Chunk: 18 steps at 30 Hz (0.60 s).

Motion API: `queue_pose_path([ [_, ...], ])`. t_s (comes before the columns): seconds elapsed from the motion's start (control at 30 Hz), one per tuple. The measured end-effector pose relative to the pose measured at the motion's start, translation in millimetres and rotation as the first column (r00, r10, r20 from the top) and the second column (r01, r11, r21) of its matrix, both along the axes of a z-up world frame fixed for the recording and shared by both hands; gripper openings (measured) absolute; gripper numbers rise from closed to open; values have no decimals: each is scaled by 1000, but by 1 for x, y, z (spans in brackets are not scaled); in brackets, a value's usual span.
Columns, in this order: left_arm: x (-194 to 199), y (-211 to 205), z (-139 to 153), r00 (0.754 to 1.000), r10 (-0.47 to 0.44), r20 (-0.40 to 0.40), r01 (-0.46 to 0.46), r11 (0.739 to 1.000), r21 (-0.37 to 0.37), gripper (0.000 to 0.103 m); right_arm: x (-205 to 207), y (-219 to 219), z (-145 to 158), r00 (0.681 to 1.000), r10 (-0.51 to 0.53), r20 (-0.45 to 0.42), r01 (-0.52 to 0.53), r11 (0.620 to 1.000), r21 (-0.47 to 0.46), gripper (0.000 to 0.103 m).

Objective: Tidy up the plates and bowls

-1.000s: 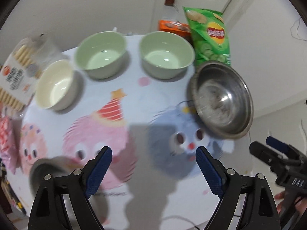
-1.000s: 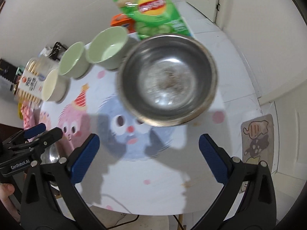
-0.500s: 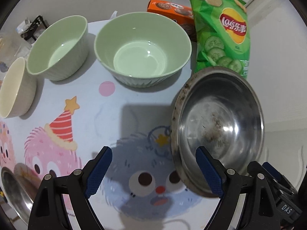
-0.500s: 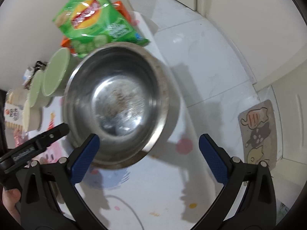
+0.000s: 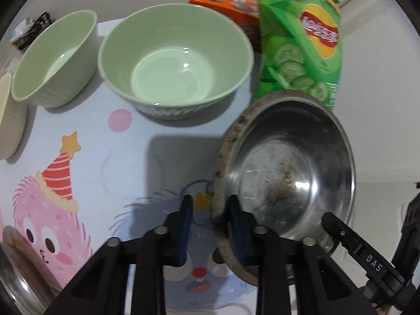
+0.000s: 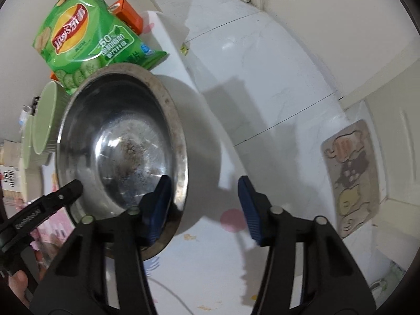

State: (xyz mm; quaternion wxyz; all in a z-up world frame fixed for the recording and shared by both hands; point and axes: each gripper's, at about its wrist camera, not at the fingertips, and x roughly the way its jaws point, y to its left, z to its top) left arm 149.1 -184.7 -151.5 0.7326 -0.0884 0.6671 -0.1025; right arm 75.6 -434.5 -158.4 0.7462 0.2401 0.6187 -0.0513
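Observation:
A steel bowl (image 5: 286,181) with a stained bottom sits at the table's right edge; it also shows in the right wrist view (image 6: 123,147). My left gripper (image 5: 210,223) straddles its near-left rim, one finger inside and one outside, nearly closed on it. My right gripper (image 6: 204,204) straddles the opposite rim, its left finger (image 6: 157,207) inside the bowl, jaws still partly open. A large green bowl (image 5: 176,63), a smaller green bowl (image 5: 55,57) and a cream bowl (image 5: 10,120) stand behind on the table.
A green chips bag (image 5: 302,42) and an orange biscuit box (image 5: 225,2) stand behind the steel bowl. A second steel dish's rim (image 5: 15,283) shows at the lower left. The table edge and white floor (image 6: 262,78) lie right of the bowl.
Both grippers moved in on the steel bowl and narrowed: the left closed around its near-left rim, the right came over the opposite rim. The bowl appears tilted.

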Motion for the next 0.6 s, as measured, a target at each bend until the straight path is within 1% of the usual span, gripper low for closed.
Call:
queue_pose_path([
  [0.03,2,-6,1,1000,-5,1,5,1000,-1,18,-1,1,1,1000,2,14,-2,1000,14,35],
  [0.07,1,-8,2,1000,-12,2,12,1000,-5,13,-1,4,2,1000,7,22,-8,1000,18,27],
  [0.1,1,-10,4,1000,-16,5,16,1000,-5,12,0,7,3,999,17,31,-17,1000,24,22],
  [0.13,0,-11,5,1000,-20,14,20,1000,5,12,0,10,5,999,28,34,-28,999,18,15],
  [0.2,-2,-9,7,1000,-16,19,16,1000,3,12,-1,14,6,999,37,36,-37,999,4,15],
  [0.27,-5,-7,8,1000,-16,15,16,1000,-6,12,-2,16,6,998,37,45,-38,999,13,15],
  [0.43,-16,-1,16,999,-24,35,24,1000,4,12,-8,22,14,997,40,58,-41,999,18,15],
  [0.5,-24,4,25,998,-25,55,25,1000,5,12,-12,28,22,996,47,73,-48,999,10,15],
  [0.6,-34,11,36,998,-24,62,24,1000,3,12,-20,39,33,994,62,88,-63,998,3,15],
])
